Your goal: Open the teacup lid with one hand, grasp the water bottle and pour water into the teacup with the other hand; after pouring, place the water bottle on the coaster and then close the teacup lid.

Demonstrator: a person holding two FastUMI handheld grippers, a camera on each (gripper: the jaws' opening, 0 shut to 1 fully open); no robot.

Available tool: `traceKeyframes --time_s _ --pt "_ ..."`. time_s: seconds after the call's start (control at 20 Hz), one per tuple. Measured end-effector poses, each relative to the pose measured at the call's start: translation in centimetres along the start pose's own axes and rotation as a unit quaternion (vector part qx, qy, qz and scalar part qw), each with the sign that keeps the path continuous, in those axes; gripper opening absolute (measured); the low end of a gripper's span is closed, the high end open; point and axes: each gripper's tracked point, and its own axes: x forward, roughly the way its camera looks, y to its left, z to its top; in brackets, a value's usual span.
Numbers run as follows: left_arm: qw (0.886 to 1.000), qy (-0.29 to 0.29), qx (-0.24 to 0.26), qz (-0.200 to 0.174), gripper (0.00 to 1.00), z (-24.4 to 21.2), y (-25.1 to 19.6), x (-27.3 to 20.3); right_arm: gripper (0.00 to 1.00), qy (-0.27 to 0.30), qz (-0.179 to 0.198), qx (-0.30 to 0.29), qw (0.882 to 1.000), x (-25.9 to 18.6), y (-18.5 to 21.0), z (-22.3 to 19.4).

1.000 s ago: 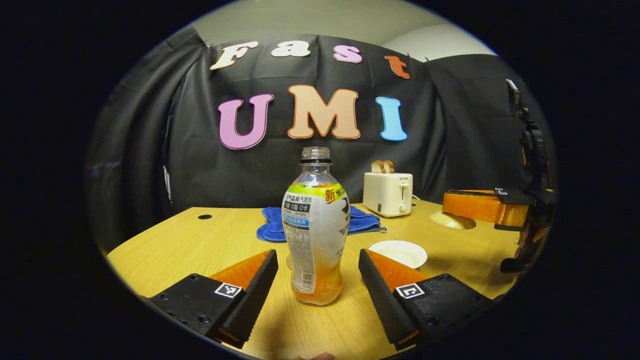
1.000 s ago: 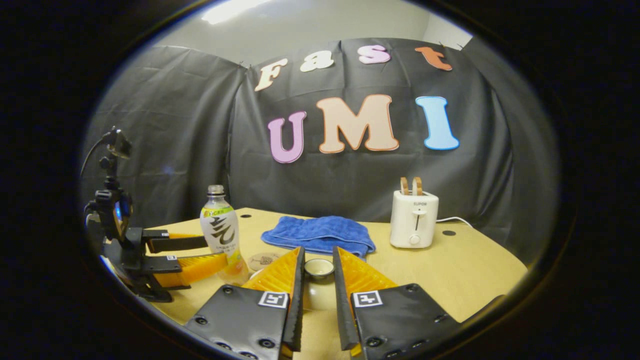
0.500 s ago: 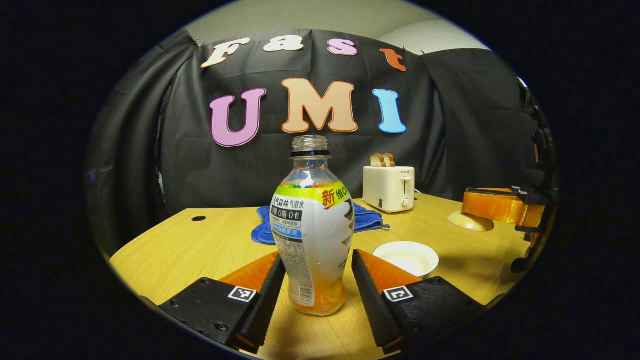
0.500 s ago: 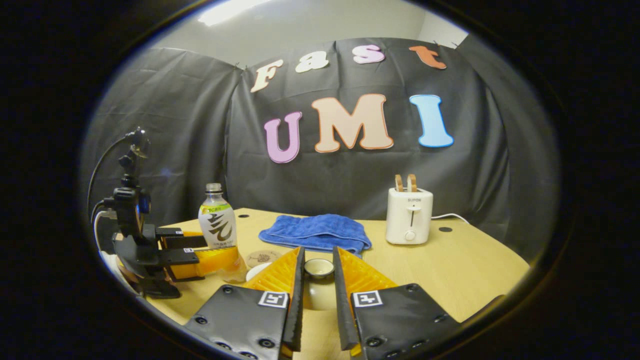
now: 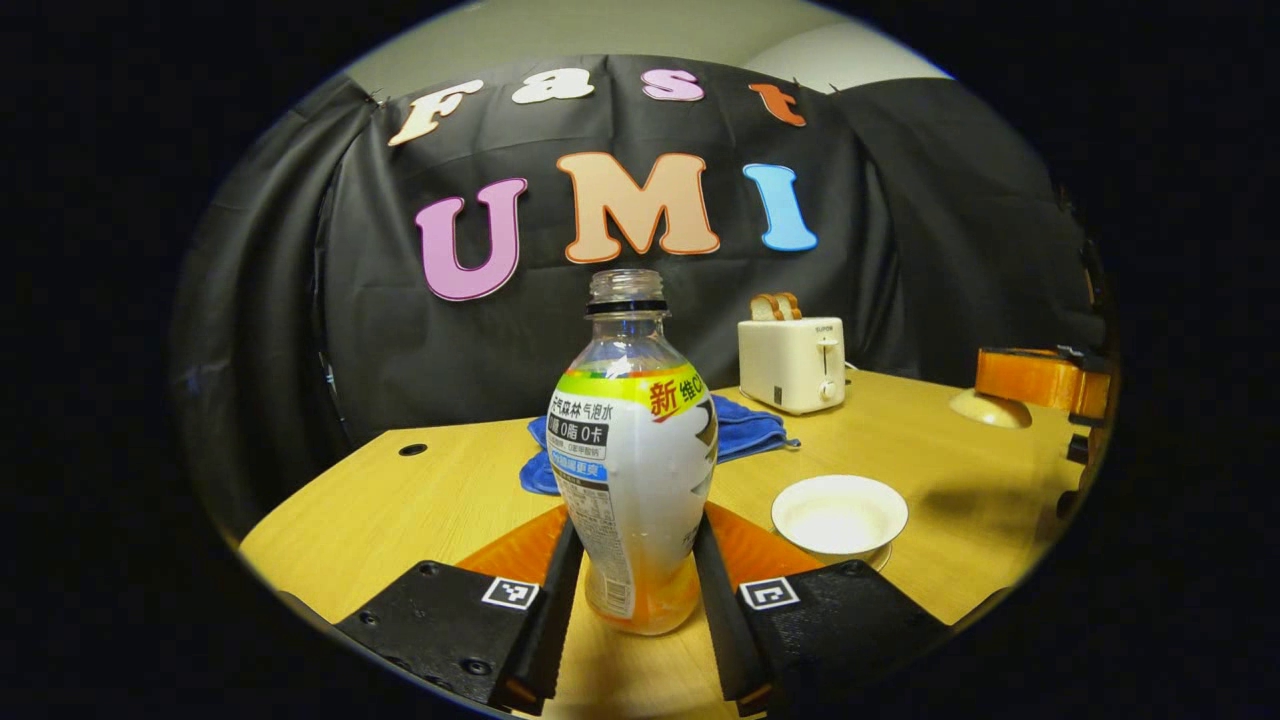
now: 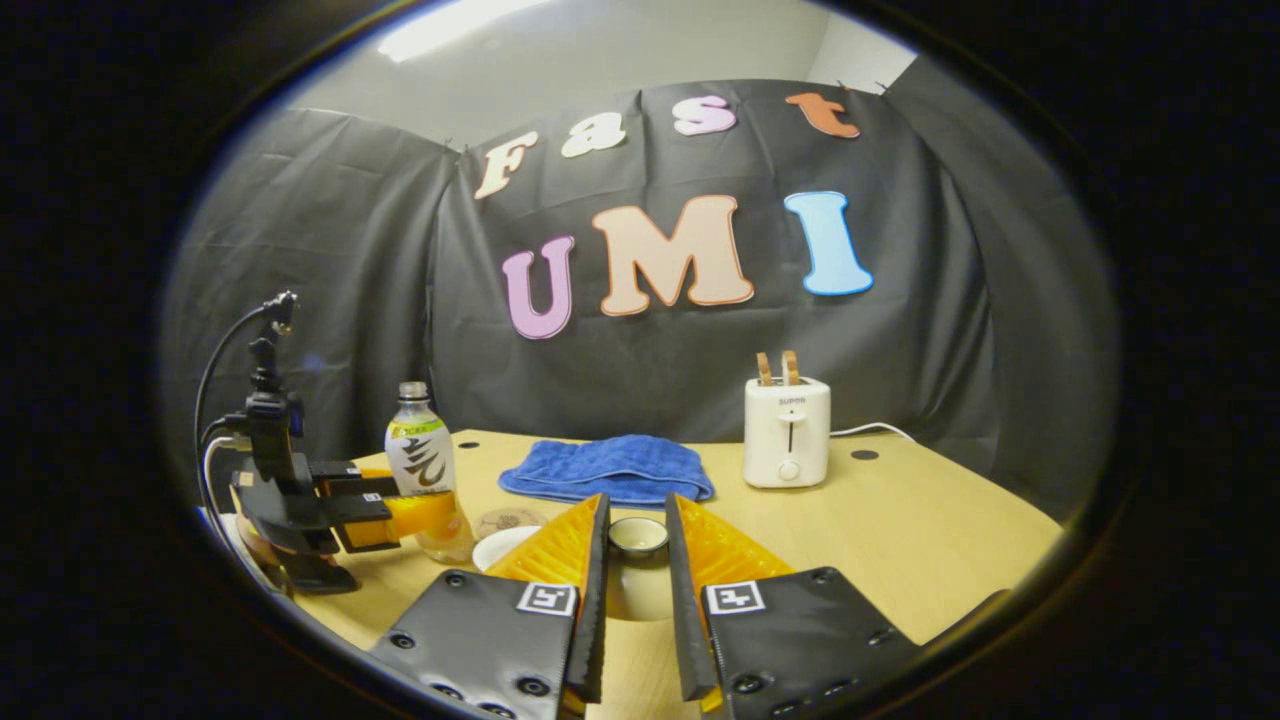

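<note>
In the left gripper view, the left gripper is seen closed down to the width of the clear plastic water bottle, uncapped and wrapped in a white and green label; both ribbed black fingers are pressed against its lower body. The bottle stands upright on the light wooden table, and whether its base is lifted cannot be told. To the right of it sits the open white ceramic teacup on its saucer. Behind the bottle a folded blue cloth is laid, and a white toaster with bread slices stands further back.

In the right gripper view, the right gripper is narrowed to a small gap, with the pale round teacup lid held by its knob between the orange-backed fingers. The lid is also seen in the left gripper view, hanging under orange fingers at the far right edge. A round patterned coaster lies on the table just right of the bottle, beside the teacup's rim.
</note>
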Motion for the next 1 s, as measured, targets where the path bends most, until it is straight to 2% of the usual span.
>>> traceKeyframes --time_s 0.2,0.4,0.6,0.75,1.0 --pt "0.998 0.006 0.059 0.023 0.59 0.3 1.2 -0.3 0.33 0.000 -0.004 -0.006 1.000 -0.2 -0.6 0.0" --pt "0.988 0.028 0.146 0.048 0.58 -0.6 2.5 -0.6 0.34 -0.005 -0.007 -0.009 1.000 -0.7 -1.1 0.7" --pt "0.978 0.045 0.195 0.056 0.58 -1.0 2.8 -0.8 0.33 -0.008 -0.016 -0.009 1.000 -0.9 -1.9 1.0" --pt "0.965 0.045 0.252 0.056 0.58 -0.9 2.6 -0.6 0.33 -0.010 -0.020 -0.009 1.000 -1.1 -2.3 1.2" --pt "0.933 0.062 0.353 0.040 0.55 -1.7 1.6 -0.1 0.33 -0.013 -0.026 -0.007 1.000 -1.2 -3.0 1.5"
